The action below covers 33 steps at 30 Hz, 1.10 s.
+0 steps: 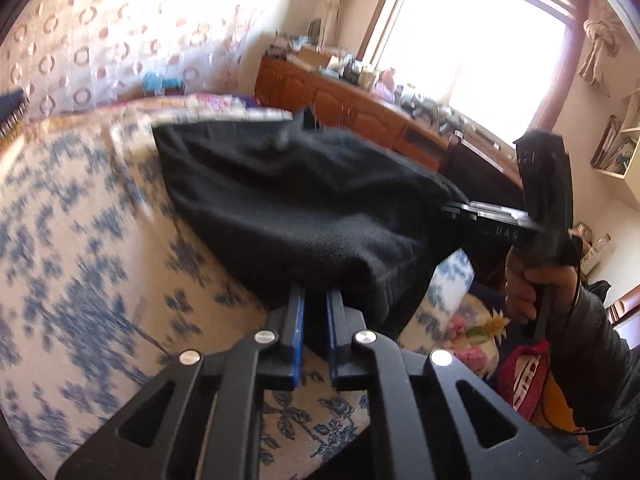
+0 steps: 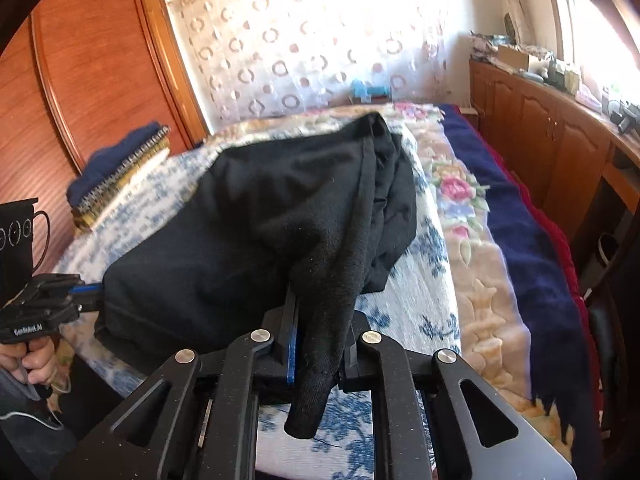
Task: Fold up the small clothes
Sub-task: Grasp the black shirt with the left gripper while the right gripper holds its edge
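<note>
garment (image 2: 256,216): plain black
bedspread (image 2: 404,312): white with blue floral print
blanket (image 2: 476,264): cream with pink flowers and green leaves
throw (image 2: 532,240): dark navy
curtain (image 2: 304,40): sheer white with pinkish-brown rings
cabinets (image 2: 536,128): orange-brown wood
left gripper (image 1: 316,300): black with blue pads
right gripper (image 2: 320,320): black, one blue pad showing
folded pile (image 2: 116,160): navy over gold-and-white stripes

The black garment (image 2: 248,220) is soft, fleecy knit, lifted off the blue-flowered bedspread (image 2: 404,320) along its near edge, bunched and draped. Its far end rests crumpled on the bed. A narrow end (image 2: 320,380) hangs down at the near right.
</note>
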Motion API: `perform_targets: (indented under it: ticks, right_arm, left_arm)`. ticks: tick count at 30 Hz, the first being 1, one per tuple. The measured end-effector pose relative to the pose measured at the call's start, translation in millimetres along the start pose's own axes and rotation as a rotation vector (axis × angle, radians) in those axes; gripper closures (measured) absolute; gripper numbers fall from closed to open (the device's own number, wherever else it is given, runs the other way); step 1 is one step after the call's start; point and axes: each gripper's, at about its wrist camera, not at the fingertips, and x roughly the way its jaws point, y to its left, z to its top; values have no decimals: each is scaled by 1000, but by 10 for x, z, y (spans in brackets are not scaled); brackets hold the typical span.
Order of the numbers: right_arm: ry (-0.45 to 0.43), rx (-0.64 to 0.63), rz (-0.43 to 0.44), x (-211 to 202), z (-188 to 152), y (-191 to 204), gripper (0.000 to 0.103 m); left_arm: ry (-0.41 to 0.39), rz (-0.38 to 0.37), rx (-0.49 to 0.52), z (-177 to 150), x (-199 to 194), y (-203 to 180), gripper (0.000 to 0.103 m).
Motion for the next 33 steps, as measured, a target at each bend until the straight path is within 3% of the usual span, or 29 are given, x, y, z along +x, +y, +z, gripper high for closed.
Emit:
perform_targets:
  ticks: [6, 13, 21, 27, 33]
  right_arm:
    - [-47, -37, 45, -246, 106, 243, 93]
    - [-52, -69, 83, -537, 49, 512, 93]
    - [29, -5, 79, -448, -151, 422, 93]
    - [-34, -2, 70, -388, 278, 351, 92]
    - [-59, 54, 36, -23, 799, 127, 87]
  left_arm:
    - [-101, 29, 22, 168, -496, 60, 98]
    - [-143, 13, 29, 119, -945, 54, 98]
    - [-73, 16, 16, -112, -739, 21, 98]
    - [-128, 40, 14, 354, -627, 173, 98]
    - [-143, 106, -20, 894, -247, 504, 98]
